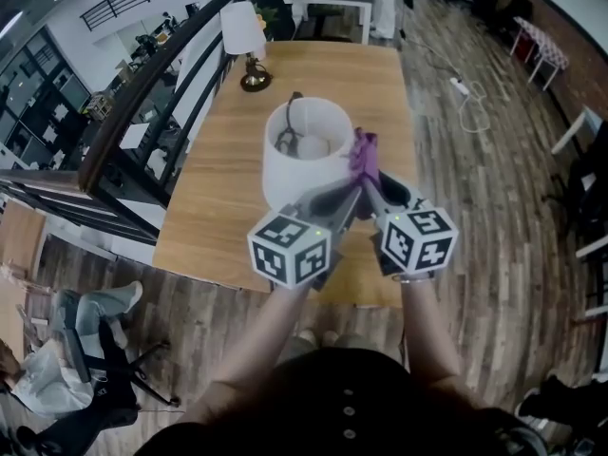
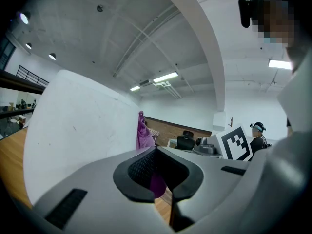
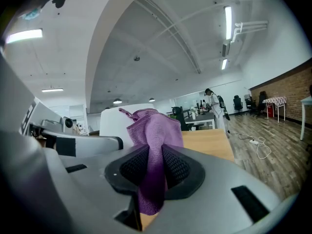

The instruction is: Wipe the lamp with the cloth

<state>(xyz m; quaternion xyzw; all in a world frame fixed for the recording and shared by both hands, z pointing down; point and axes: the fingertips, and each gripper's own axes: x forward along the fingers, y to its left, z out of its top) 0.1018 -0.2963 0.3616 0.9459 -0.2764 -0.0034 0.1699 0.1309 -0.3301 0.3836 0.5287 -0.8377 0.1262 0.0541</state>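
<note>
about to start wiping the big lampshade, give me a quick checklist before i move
1. Cloth gripped by the right tool: ok, its jaws are shut on the cloth.
2. Cloth touching the lampshade: cannot tell; in the head view it sits at the shade's right rim.
3. Left tool free: cannot tell; its jaws are together, and some purple shows below them.
4. Lamp upright on the table: ok.
5. Small lamp out of the way: ok, it stands at the table's far end.
</note>
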